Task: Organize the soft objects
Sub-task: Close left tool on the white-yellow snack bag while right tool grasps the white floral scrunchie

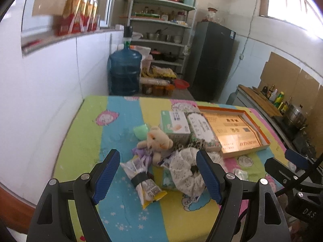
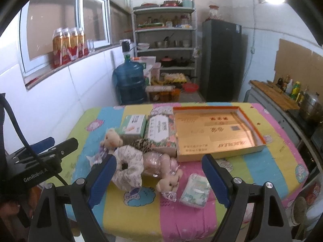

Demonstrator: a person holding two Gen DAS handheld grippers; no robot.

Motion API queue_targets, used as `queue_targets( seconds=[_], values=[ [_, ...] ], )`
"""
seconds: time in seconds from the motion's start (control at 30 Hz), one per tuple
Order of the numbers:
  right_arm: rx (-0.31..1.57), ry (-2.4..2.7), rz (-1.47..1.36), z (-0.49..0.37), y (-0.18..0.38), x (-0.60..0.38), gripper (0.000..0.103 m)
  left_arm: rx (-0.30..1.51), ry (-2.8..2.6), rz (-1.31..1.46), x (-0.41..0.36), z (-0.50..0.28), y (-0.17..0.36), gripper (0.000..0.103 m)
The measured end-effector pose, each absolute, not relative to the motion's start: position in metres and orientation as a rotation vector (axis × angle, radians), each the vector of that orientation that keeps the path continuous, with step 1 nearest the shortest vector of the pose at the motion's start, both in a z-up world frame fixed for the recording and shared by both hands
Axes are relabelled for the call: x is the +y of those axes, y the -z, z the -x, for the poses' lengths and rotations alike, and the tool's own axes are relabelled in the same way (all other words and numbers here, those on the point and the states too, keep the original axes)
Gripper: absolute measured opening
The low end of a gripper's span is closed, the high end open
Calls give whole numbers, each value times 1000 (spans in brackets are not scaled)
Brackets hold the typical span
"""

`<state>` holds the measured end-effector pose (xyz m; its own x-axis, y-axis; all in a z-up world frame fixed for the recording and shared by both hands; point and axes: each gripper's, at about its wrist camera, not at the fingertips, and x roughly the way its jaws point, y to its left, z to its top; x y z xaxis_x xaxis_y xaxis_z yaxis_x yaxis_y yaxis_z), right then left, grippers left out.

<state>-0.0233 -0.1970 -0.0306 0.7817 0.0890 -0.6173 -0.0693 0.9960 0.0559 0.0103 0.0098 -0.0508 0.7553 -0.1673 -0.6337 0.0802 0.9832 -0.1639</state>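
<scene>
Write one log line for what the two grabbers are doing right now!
left gripper: open, empty | right gripper: open, empty | scrunchie, teddy bear, tissue pack: on table | gold box: empty

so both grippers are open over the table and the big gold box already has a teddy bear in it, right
Not quite. Both the left gripper and right gripper are open, but the gold box holds no toy. The right wrist view shows the teddy bear lying on the tablecloth beside the box.
</scene>
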Motion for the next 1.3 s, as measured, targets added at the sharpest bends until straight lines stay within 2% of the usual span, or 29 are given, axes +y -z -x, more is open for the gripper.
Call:
queue_targets(
  seconds=[0.23, 0.33, 0.5, 0.67, 0.83, 0.9, 1.03, 1.1, 1.13, 1.17, 1.3],
  values=[
    [719, -190, 10, 4, 54, -182, 86, 742, 122, 138, 20, -21, 86, 79],
    [749, -217, 47, -10, 65, -173, 78, 774, 111, 158, 24, -31, 104, 79],
    [808, -235, 68, -34, 85, -167, 75, 827, 88, 193, 27, -50, 132, 79],
    [859, -276, 70, -48, 97, -165, 62, 907, 53, 227, 26, -68, 164, 79],
    [880, -316, 97, -55, 104, -159, 60, 956, 23, 286, 27, -79, 187, 79],
    [885, -331, 98, -56, 105, -158, 56, 967, 8, 297, 28, -82, 193, 79],
    [908, -368, 88, -55, 108, -159, 39, 974, -8, 319, 30, -86, 201, 79],
    [919, -381, 72, -55, 109, -161, 35, 973, -7, 302, 27, -87, 202, 77],
    [923, -387, 60, -55, 109, -162, 33, 967, 2, 294, 26, -88, 203, 71],
    [925, -389, 52, -55, 109, -163, 30, 964, 25, 300, 25, -88, 202, 57],
    [919, -393, 37, -51, 107, -165, 22, 967, 61, 285, 20, -86, 201, 53]
  ],
)
